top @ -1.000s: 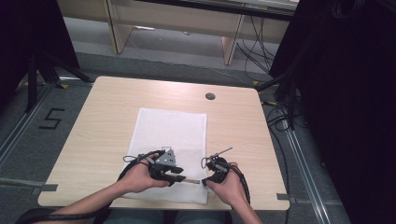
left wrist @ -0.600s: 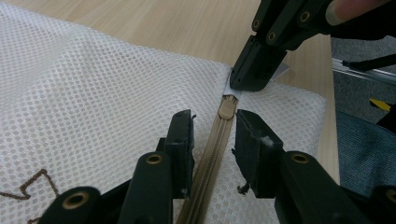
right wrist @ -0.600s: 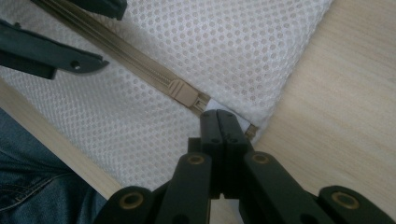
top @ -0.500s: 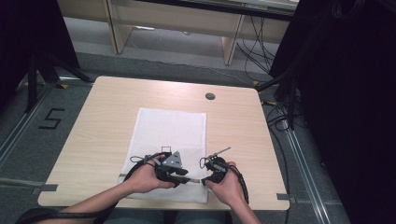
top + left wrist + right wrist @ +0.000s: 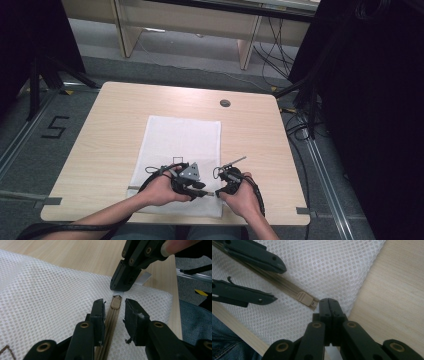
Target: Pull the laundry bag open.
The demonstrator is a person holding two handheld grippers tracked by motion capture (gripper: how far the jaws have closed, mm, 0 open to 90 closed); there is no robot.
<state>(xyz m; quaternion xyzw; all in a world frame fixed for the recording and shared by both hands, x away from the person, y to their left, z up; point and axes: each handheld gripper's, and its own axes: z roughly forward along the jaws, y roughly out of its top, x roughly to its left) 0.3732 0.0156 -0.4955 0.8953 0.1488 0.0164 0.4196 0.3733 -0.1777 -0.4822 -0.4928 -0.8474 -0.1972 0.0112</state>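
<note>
Down at the near edge of the wooden table (image 5: 110,120), both grippers are working on the white mesh laundry bag (image 5: 182,137), which lies flat in the middle of the tabletop. The left gripper (image 5: 113,312) has its jaws parted and straddling the tan zipper (image 5: 110,322), one jaw on each side of the track, with the zipper pull (image 5: 116,302) lying just ahead between the tips; those jaws have just been closing in, but the pads are not pressing on anything yet. The right gripper (image 5: 329,305) is clamped tight, jaws fully together, pinching the bag's fabric at the very end of the zipper, right beside the pull (image 5: 304,298). A white tag (image 5: 143,279) pokes out behind it.
</note>
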